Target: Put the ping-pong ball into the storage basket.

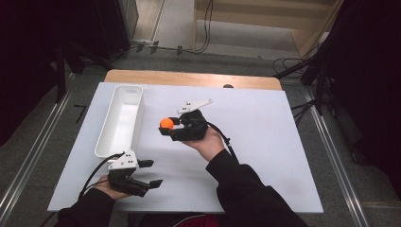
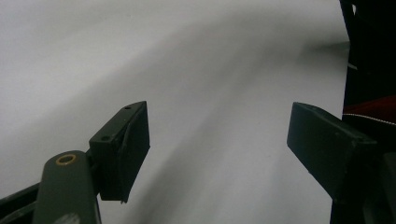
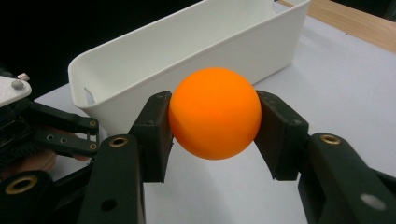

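Note:
An orange ball (image 1: 166, 123) (image 3: 214, 120) is clamped between the jaws of my right gripper (image 1: 167, 126) (image 3: 214, 126), held a little above the white table mat near its middle. A long white bin (image 1: 120, 119) (image 3: 187, 51) stands just to the ball's left, and what I see of its inside is bare. My left gripper (image 1: 151, 173) (image 2: 217, 140) rests near the front left of the table, jaws wide apart with nothing between them, pointing right. In the right gripper view the left gripper (image 3: 70, 133) shows at the lower left.
The white mat (image 1: 265, 142) covers most of the wooden table (image 1: 189, 78). Black stands and cables (image 1: 302, 66) sit on the floor beyond the far edge. A red item (image 2: 371, 109) lies at the table's near edge.

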The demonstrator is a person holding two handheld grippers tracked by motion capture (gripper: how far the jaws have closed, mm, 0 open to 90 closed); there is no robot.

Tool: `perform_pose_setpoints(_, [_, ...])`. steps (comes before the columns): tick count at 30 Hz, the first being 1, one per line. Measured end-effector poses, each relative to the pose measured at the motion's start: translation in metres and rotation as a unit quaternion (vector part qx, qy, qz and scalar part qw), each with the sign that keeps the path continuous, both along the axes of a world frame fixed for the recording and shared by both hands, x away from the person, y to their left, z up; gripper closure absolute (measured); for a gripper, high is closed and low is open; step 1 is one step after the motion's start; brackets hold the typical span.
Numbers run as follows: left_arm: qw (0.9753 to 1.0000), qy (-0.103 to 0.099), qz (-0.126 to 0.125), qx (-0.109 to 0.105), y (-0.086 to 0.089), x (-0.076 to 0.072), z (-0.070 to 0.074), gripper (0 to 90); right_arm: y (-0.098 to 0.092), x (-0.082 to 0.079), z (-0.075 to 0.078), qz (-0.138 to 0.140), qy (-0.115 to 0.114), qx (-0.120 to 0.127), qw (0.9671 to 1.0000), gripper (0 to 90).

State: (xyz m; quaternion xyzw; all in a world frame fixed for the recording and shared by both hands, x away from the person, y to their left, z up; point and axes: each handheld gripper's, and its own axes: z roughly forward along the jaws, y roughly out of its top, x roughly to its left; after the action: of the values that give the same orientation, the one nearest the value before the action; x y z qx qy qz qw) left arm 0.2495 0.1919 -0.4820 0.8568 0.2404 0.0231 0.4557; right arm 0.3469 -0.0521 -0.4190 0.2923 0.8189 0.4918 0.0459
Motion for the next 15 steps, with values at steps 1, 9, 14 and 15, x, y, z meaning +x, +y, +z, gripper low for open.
perform_pose_setpoints(1, [1.0,0.0,0.0,0.0,0.0,0.0,0.0,21.5,0.001,0.001,0.0,0.0,0.001,0.001,1.0,47.8])
perform_pose_setpoints(9, [1.0,-0.001,-0.002,0.003,0.0,0.0,0.0,21.5,0.01,0.005,0.002,0.002,0.0,0.0,1.0,47.7])
perform_pose_setpoints(14, [1.0,-0.003,-0.003,0.004,0.0,0.0,0.0,21.5,0.018,0.008,0.005,0.006,0.0,0.001,1.0,47.7])
perform_pose_setpoints(15, [1.0,-0.002,-0.003,0.004,0.0,0.0,0.0,21.5,0.019,0.008,0.005,0.007,-0.002,0.001,1.0,47.7])
